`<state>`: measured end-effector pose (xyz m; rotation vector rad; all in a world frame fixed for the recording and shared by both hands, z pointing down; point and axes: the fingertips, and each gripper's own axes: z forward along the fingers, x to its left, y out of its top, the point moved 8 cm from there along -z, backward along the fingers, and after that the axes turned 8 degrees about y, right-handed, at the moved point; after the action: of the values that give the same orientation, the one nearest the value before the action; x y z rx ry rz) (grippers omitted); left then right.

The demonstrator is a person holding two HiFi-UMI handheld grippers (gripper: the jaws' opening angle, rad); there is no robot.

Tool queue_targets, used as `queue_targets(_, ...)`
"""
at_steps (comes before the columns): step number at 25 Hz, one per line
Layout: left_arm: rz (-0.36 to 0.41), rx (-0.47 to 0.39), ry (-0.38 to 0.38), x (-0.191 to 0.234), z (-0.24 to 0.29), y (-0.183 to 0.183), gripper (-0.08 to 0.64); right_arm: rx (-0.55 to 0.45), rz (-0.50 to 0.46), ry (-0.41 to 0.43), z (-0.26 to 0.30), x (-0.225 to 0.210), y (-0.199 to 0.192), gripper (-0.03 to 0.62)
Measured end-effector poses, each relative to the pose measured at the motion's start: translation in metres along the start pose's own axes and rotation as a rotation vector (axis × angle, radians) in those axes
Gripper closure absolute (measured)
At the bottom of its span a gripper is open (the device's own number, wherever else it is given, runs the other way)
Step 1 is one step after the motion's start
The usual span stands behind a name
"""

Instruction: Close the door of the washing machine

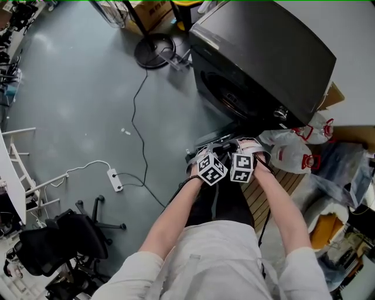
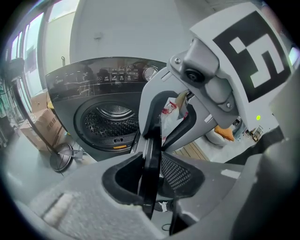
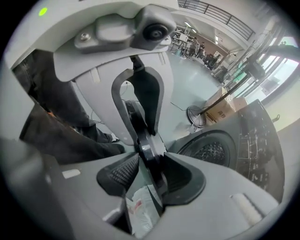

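The black front-loading washing machine (image 1: 258, 58) stands at the upper right, its drum opening (image 1: 228, 96) uncovered. Its door (image 1: 205, 142) is swung out toward me and is mostly hidden under my hands. The left gripper (image 1: 206, 157) and the right gripper (image 1: 246, 149) sit side by side on the door's rim. In the left gripper view the door edge (image 2: 151, 154) runs between the jaws of the left gripper (image 2: 151, 173), both pads against it, with the drum (image 2: 110, 122) behind. In the right gripper view the door edge (image 3: 147, 150) is clamped in the right gripper (image 3: 150, 173).
A round stand base (image 1: 153, 51) and a cardboard box (image 1: 149, 12) sit left of the machine. A cable (image 1: 137, 117) runs to a power strip (image 1: 114, 180). An office chair (image 1: 64, 240) is at the lower left. Plastic bags (image 1: 296, 149) and a wooden slatted board (image 1: 263, 196) lie at the right.
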<state>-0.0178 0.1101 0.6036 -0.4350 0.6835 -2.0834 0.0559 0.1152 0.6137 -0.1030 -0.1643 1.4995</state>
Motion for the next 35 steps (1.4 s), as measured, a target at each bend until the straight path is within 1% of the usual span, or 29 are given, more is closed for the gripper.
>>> queue_targets(3, 0.001, -0.004, 0.002, 0.008, 0.001, 0.001, 0.439, -0.017, 0.023, 0.004, 0.001, -0.008, 0.004, 0.43)
queue_targets(7, 0.04, -0.012, 0.007, 0.019, 0.002, 0.004, 0.437, -0.032, 0.057, 0.013, 0.0, -0.019, 0.009, 0.431)
queue_targets(13, 0.083, -0.007, 0.013, 0.04, 0.005, 0.008, 0.433, -0.049, 0.119, 0.003, 0.005, -0.038, 0.012, 0.431)
queue_targets(18, 0.142, -0.015, -0.019, 0.065, 0.013, 0.02, 0.43, -0.107, 0.202, -0.021, 0.0, -0.063, 0.013, 0.433)
queue_targets(22, 0.188, -0.021, -0.069, 0.084, 0.019, 0.028, 0.43, -0.114, 0.27, -0.051, 0.001, -0.077, 0.013, 0.431)
queue_targets(25, 0.226, -0.029, -0.094, 0.098, 0.024, 0.036, 0.429, -0.116, 0.301, -0.038, 0.001, -0.091, 0.011, 0.434)
queue_targets(27, 0.269, -0.016, -0.105, 0.105, 0.027, 0.043, 0.428, -0.116, 0.32, -0.033, 0.0, -0.101, 0.011, 0.436)
queue_targets(29, 0.295, -0.003, -0.114, 0.115, 0.031, 0.051, 0.428, -0.119, 0.351, -0.051, -0.001, -0.112, 0.01, 0.437)
queue_targets(32, 0.264, -0.003, -0.107, 0.134, 0.033, 0.059, 0.413, -0.124, 0.425, -0.077, 0.001, -0.127, 0.008, 0.437)
queue_targets(35, 0.235, -0.03, -0.06, 0.153, 0.029, 0.067, 0.428, -0.136, 0.511, -0.095, 0.0, -0.143, 0.004, 0.439)
